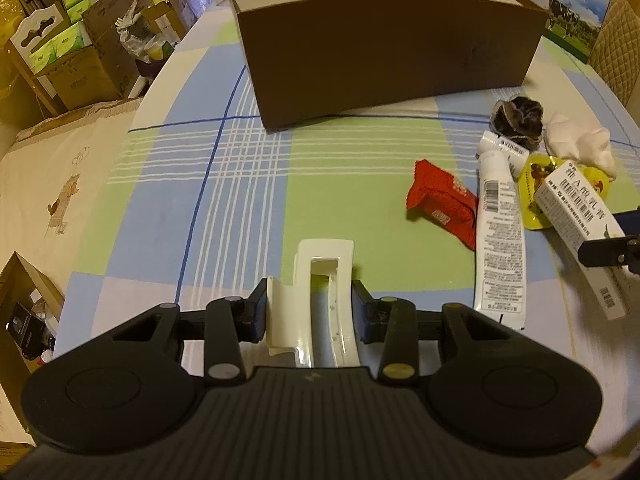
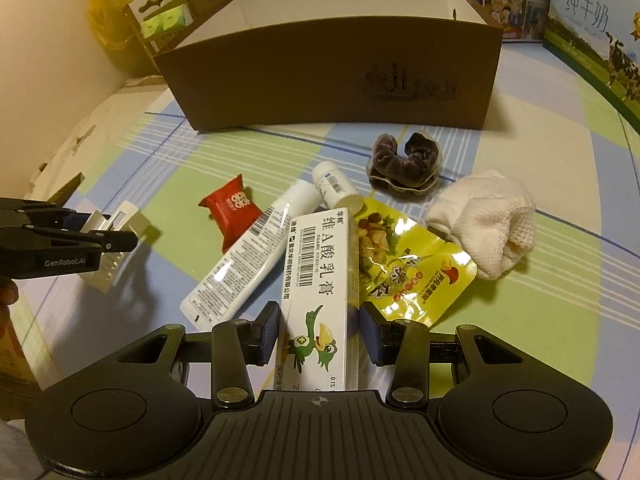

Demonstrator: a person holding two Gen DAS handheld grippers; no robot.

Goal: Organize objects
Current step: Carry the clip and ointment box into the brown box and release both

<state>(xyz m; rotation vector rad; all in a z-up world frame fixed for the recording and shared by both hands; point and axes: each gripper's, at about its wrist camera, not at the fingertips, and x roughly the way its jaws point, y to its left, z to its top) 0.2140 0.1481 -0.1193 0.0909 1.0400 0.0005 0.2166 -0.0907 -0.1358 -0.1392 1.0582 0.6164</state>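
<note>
My left gripper (image 1: pixel 310 312) is shut on a cream hair claw clip (image 1: pixel 320 292), which also shows in the right wrist view (image 2: pixel 116 224). My right gripper (image 2: pixel 320 332) has its pads on both sides of a white ointment box (image 2: pixel 318 280) and looks shut on it. Beside the box lie a white tube (image 2: pixel 248 252), a red snack packet (image 2: pixel 232 212), a small white bottle (image 2: pixel 336 188), a yellow snack pouch (image 2: pixel 408 264), a dark scrunchie (image 2: pixel 404 168) and a white cloth (image 2: pixel 484 220). A brown open box (image 2: pixel 332 80) stands behind them.
A checked tablecloth (image 1: pixel 248 184) covers the round table. Milk cartons (image 2: pixel 592 28) stand at the back right. Cardboard boxes and tissue packs (image 1: pixel 68 40) are stacked off the table's left. The left gripper's arm (image 2: pixel 52 240) shows at the left of the right wrist view.
</note>
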